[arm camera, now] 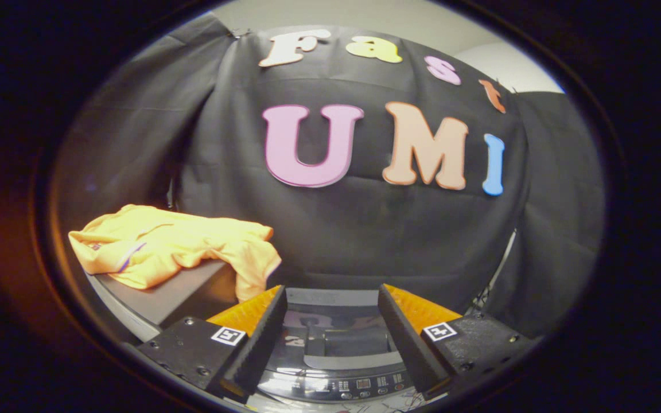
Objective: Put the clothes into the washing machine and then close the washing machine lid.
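Black cloth (365, 241) hangs as the booth's back wall, draped in soft folds, with a strip of pale wall (514, 63) showing above it and to the right. Low in front of that cloth stands the washing machine (330, 367), seen from above and a little behind its front edge: its glossy lid (330, 338) lies flat over the tub and mirrors the wall behind, and a dark control panel (359, 387) with small lit displays and buttons runs along the near rim. To the left of the machine, and higher than its top, sits a dark grey shelf or table (158, 298) with a lighter edge. On it lies the orange garment (175, 246), crumpled and spread across the surface, with one end drooping over the shelf's right edge toward the machine; a thin purple and white trim shows on the left part of the fabric. The gripper (330, 304) is held over the machine, its two fingers (256, 338) spread wide with the lid plainly visible in the gap between them. Nothing is held; both black pads are bare. Each finger has an orange outer face and a small square black-and-white marker on its black base. The garment lies beyond and to the left of the left finger, its hanging end just above that fingertip, apart from it
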{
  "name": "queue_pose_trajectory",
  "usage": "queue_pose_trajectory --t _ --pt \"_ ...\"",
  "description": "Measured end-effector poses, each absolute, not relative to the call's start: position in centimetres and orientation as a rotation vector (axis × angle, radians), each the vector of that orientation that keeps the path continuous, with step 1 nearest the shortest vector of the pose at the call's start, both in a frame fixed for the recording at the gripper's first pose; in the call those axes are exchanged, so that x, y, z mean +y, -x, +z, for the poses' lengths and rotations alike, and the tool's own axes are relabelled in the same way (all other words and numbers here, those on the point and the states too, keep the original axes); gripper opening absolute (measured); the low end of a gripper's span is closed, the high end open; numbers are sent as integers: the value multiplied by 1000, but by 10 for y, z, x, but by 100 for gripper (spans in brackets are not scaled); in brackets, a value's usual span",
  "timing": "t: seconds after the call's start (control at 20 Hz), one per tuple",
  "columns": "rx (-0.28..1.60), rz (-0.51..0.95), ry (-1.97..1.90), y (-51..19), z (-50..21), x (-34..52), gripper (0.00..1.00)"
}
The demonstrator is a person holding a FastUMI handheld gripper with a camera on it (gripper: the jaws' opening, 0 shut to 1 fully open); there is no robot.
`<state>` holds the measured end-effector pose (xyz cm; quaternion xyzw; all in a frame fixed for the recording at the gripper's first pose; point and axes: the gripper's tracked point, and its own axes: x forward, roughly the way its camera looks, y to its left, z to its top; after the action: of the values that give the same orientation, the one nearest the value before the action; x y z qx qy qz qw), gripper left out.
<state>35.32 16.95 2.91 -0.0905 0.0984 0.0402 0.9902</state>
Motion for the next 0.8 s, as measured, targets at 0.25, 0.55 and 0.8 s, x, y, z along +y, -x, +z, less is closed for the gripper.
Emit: queue_pose_trajectory --t 0.25,0.55,0.8 --pt "208 133 172 -348 32 207 98" --pt "169 227 107 -353 67 302 98" --pt "310 313 67 -348 26 400 98"
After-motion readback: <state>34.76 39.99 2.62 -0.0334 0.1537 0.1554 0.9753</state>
